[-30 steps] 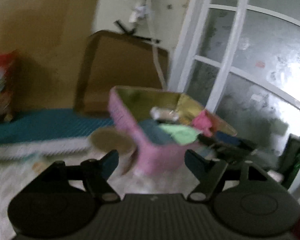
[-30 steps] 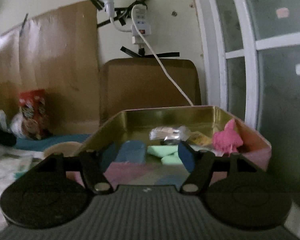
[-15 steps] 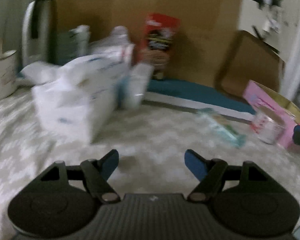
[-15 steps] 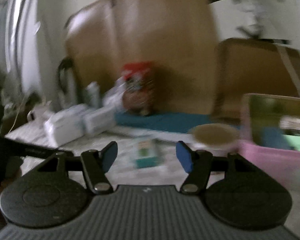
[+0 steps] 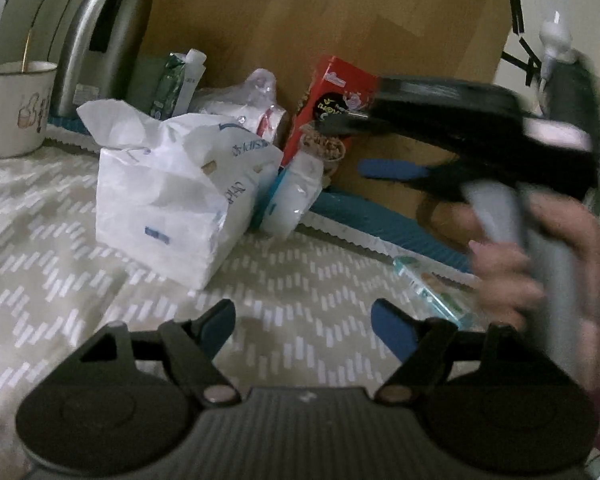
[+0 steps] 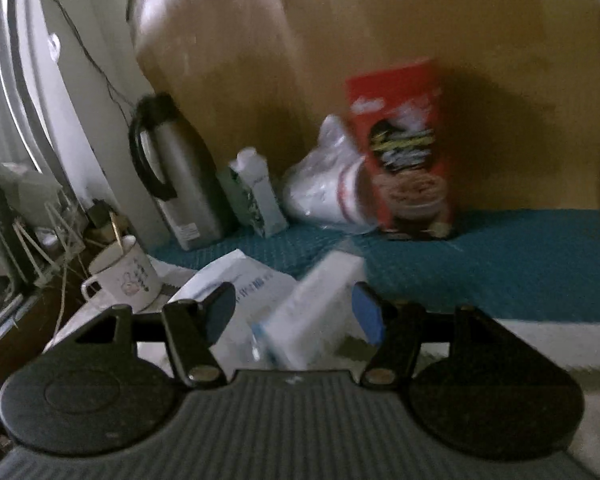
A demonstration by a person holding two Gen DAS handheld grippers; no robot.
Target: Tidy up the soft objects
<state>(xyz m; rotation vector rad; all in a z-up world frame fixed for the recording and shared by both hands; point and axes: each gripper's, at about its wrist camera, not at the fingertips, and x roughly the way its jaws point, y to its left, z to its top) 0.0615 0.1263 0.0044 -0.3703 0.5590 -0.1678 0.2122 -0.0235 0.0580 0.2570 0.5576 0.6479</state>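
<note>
Both grippers have swung away from the pink tin: the left gripper (image 5: pixel 303 322) now faces the white tissue pack (image 5: pixel 172 208), with the right gripper (image 6: pixel 293 311) above it, blurred.

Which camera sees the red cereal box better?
The right wrist view: the red cereal box stands whole against the cardboard, though blurred. In the left wrist view the right gripper covers its right side.
</note>
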